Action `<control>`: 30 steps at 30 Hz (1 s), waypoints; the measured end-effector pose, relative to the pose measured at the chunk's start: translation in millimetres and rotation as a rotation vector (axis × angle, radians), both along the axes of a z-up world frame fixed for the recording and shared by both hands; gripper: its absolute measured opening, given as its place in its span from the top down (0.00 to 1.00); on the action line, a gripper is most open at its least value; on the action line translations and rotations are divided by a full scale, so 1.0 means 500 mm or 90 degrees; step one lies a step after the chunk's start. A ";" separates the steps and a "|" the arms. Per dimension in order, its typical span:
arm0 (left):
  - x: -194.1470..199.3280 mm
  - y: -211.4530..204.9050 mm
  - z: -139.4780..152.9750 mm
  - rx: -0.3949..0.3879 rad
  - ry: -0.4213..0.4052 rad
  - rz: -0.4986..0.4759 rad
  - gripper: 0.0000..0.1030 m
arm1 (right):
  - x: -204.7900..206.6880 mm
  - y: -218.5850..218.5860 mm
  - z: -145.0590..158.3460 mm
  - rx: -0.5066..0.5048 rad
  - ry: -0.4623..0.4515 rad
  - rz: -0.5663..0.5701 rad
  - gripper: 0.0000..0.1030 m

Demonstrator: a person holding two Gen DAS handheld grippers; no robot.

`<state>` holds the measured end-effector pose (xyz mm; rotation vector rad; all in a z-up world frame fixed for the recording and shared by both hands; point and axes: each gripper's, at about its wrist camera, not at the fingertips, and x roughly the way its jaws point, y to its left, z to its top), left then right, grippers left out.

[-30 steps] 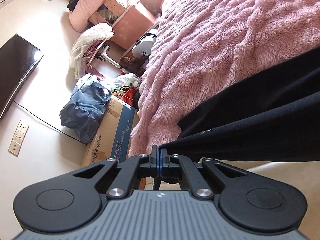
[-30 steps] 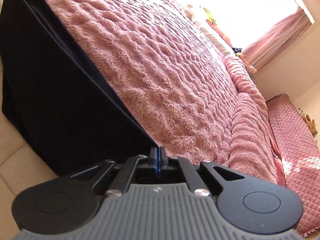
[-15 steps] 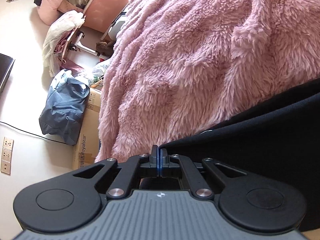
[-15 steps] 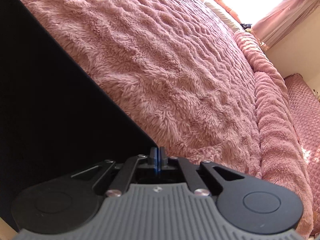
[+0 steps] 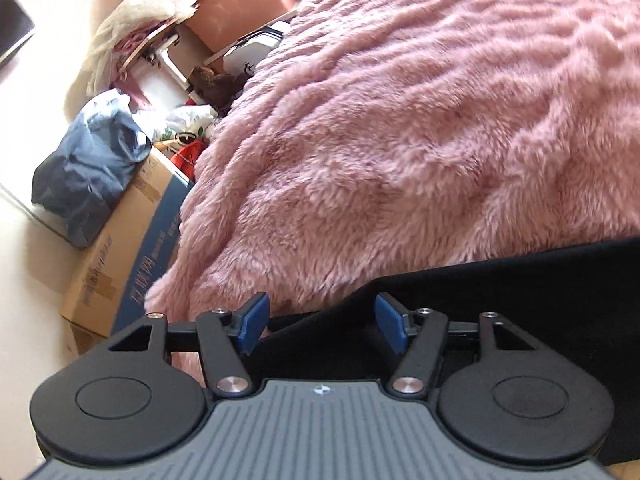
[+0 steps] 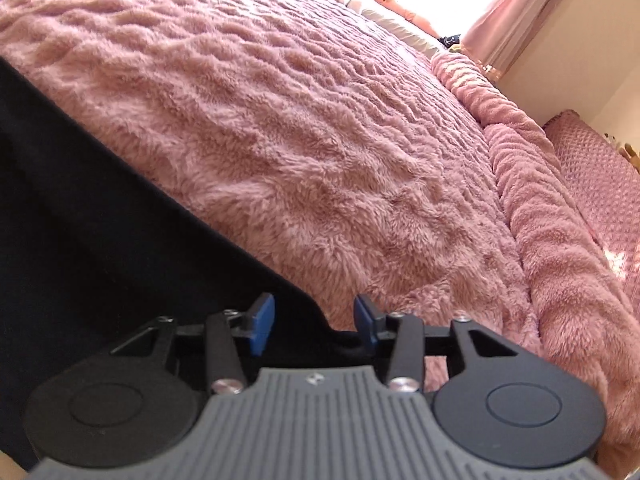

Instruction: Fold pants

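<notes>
The black pants (image 5: 520,292) lie over the near edge of the fluffy pink blanket (image 5: 420,120). My left gripper (image 5: 322,326) is opening, its blue pads apart; a corner of the black cloth sits loose between them, not pinched. In the right wrist view the pants (image 6: 100,220) fill the left side, their edge running diagonally down to my right gripper (image 6: 314,322). That gripper is opening too, and the cloth's corner rests between its spread blue pads (image 6: 262,322) without being squeezed.
Left of the bed stand a cardboard box (image 5: 120,264) with a blue bag (image 5: 88,168) on it, a pink crate (image 5: 236,12) and loose clutter. The blanket's rolled edge (image 6: 560,240) and a pink quilted surface (image 6: 600,184) lie to the right, under a curtain (image 6: 508,12).
Both grippers were shut on the pants' corners and have let go, their pads now spread. Both hands came lower and closer to the bed, so the cloth settled on the blanket.
</notes>
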<state>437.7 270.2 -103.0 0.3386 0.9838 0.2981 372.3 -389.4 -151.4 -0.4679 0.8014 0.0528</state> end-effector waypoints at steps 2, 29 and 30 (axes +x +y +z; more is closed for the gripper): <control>-0.038 0.052 0.030 -0.086 -0.046 0.032 0.31 | -0.029 0.020 0.009 0.050 -0.002 -0.006 0.62; -0.109 0.257 0.042 -0.293 -0.188 0.190 0.94 | -0.119 0.113 -0.070 0.134 0.048 -0.114 0.62; -0.104 0.255 0.042 -0.280 -0.176 0.194 0.88 | -0.120 0.112 -0.066 0.139 0.046 -0.121 0.62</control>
